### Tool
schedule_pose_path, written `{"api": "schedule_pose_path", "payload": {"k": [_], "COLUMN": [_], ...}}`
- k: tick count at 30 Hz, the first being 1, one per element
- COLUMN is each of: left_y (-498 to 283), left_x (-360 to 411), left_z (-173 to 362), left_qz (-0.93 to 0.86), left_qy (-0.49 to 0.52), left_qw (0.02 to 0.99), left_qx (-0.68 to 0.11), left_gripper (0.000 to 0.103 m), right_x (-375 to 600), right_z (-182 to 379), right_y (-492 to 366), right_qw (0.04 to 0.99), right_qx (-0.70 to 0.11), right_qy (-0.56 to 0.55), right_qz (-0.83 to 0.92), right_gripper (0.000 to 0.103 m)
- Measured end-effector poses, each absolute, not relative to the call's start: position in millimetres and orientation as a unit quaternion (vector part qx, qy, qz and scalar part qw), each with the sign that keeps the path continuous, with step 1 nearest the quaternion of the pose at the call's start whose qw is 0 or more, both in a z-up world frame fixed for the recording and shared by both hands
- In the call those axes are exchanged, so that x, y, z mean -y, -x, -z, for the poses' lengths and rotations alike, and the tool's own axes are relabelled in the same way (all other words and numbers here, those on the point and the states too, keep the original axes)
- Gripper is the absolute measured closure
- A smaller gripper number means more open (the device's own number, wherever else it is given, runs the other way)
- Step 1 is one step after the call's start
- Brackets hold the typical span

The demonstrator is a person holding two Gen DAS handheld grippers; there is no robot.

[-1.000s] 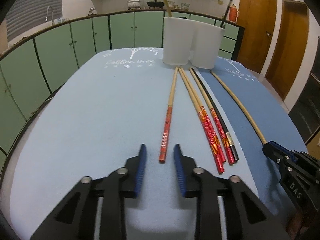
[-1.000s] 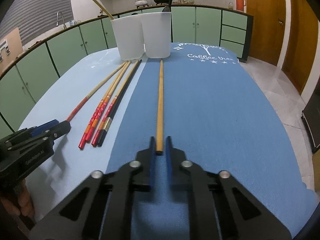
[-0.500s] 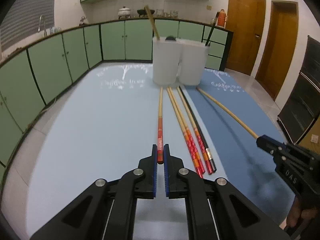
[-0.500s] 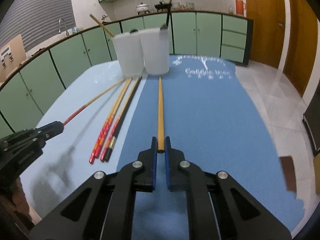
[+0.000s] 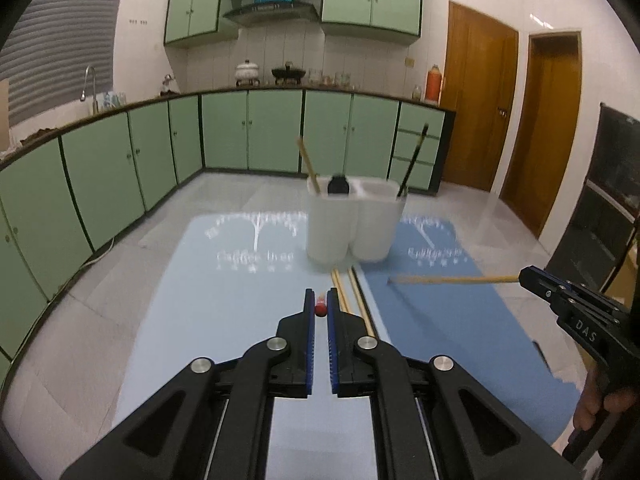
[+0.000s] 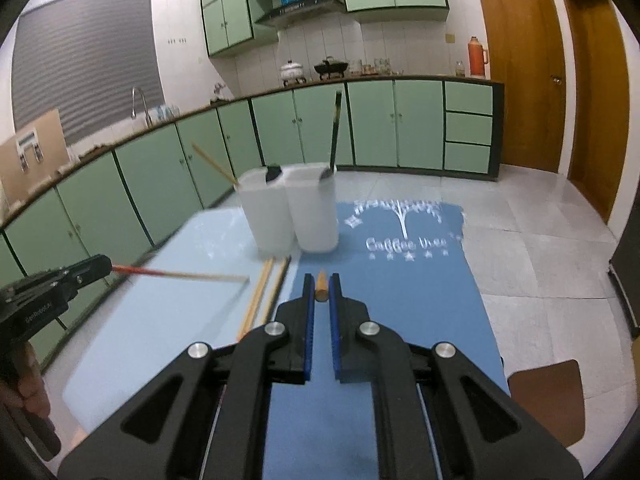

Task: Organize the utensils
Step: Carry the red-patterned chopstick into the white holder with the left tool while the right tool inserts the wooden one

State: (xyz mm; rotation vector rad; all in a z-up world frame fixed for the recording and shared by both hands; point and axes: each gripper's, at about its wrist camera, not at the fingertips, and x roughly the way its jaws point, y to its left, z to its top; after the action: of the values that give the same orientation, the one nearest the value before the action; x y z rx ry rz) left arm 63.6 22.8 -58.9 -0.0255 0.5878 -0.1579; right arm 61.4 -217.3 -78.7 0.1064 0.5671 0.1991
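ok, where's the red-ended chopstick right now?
The red-ended chopstick is lifted off the table, clamped in the left hand-held gripper. In the right wrist view it points right toward the white holders.

A red-ended chopstick (image 6: 160, 273) and a plain wooden chopstick (image 5: 452, 279) hang lifted above the mat; more chopsticks (image 6: 262, 294) lie before two white cups (image 6: 290, 210).

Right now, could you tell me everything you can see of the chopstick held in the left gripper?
The red-ended chopstick looks like pale bamboo with a red lacquered grip end. The left gripper is shut on that red end, its blue pads pinching the tip. It is lifted off the light blue mat, roughly level, its bare end pointing toward the two white cups, touching nothing else. It looks blurred.
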Motion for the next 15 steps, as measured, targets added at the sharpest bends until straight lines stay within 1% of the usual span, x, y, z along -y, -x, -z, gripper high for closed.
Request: {"api": "schedule_pose_path", "payload": {"k": [8, 15], "left_y": [-82.9, -104.8], "left_x": [-22.2, -25.0], "left_z": [28.6, 18.7], "left_qz": [0.089, 0.103], "left_qy": [0.007, 0.014], "left_qw": [0.959, 0.957], "left_qx": [-0.268, -0.270], "left_gripper": [0.097, 0.097], "right_x": [226.7, 220.4], "right_z": [37.2, 7.6], "right_y": [-93.1, -118.9], "right_qw": [0.949, 0.951], "right_qx": [-0.268, -0.266], "right_qy": [-0.100, -0.072], "right_qz": [-0.131, -0.142], "right_gripper": [0.097, 0.097]}}
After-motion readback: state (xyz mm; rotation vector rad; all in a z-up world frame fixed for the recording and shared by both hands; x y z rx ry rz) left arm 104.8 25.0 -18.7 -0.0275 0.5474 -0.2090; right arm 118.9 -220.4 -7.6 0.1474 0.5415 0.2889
